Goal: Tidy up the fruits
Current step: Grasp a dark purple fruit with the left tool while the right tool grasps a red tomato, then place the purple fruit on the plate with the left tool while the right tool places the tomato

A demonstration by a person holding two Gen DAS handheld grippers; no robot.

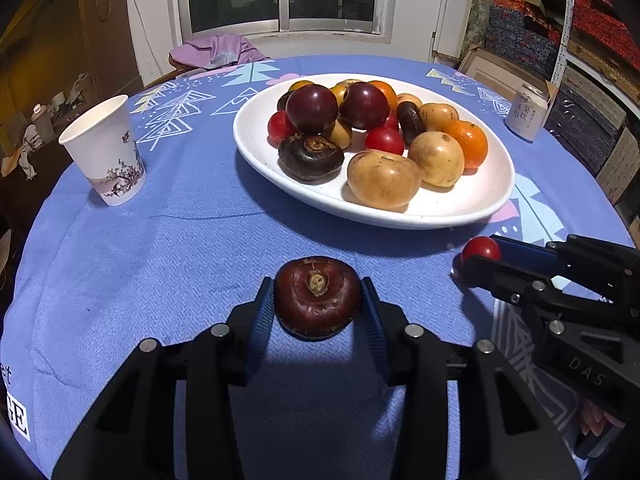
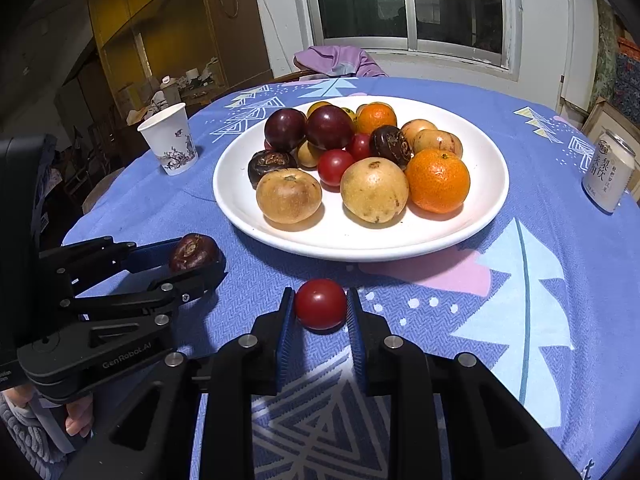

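Left wrist view: left gripper (image 1: 318, 300) clamped on dark water chestnut (image 1: 317, 297) resting on blue tablecloth (image 1: 160, 240); right gripper (image 2: 320, 306) beside it clamped on cherry tomato (image 2: 320, 303); white fruit plate (image 1: 256, 148) just beyond both

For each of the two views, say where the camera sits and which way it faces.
Left wrist: on the left gripper, looking down along its fingers at a dark water chestnut they enclose; plate beyond.
Right wrist: on the right gripper, closed on a red tomato; a hand shows.
Shared: both fruits, plate, paper cup, can.
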